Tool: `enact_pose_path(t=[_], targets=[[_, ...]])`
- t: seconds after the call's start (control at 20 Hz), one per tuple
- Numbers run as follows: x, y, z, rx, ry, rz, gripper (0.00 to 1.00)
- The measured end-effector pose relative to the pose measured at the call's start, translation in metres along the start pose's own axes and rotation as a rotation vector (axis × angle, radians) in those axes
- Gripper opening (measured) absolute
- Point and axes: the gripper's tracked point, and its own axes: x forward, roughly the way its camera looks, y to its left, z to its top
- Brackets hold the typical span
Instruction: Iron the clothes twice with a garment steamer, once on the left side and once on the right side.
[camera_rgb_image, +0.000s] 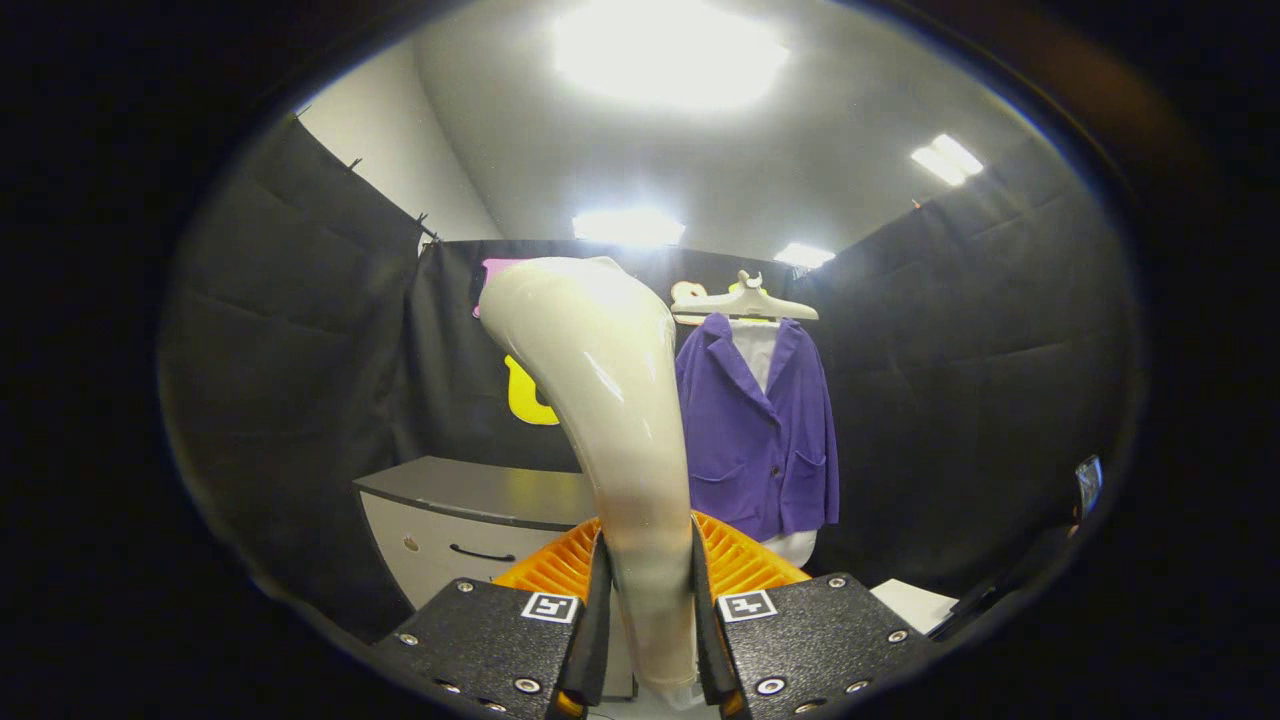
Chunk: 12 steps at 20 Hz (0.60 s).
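Grey-topped cabinet (470, 500) w/ drawer, beyond tongs (650, 600); hanger (745, 303) carries purple jacket (757, 430).

Cream steamer (610, 400) upright; purple jacket (760, 430) hanging beyond.

A recording booth: black cloth walls (300, 330), grey cabinet (470, 520), office ceiling lights (665, 50)

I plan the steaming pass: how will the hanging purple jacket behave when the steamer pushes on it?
The purple jacket is probably floppy: soft cloth hanging from a white hanger, so it may swing away. The glossy cream steamer handle, clamped in the gripper, looks smooth and might slip.
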Motion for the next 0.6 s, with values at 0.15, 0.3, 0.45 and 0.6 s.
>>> enact_pose_path(t=[0.15,0.3,0.45,0.6], targets=[[-0.002,0.015,-0.003,0.001,0.008,0.012,0.36],[0.001,0.023,-0.008,0.014,0.012,0.005,0.36],[0.004,0.03,-0.013,0.016,0.021,0.0,0.36],[0.005,0.037,-0.017,0.005,0.024,-0.004,0.36]])
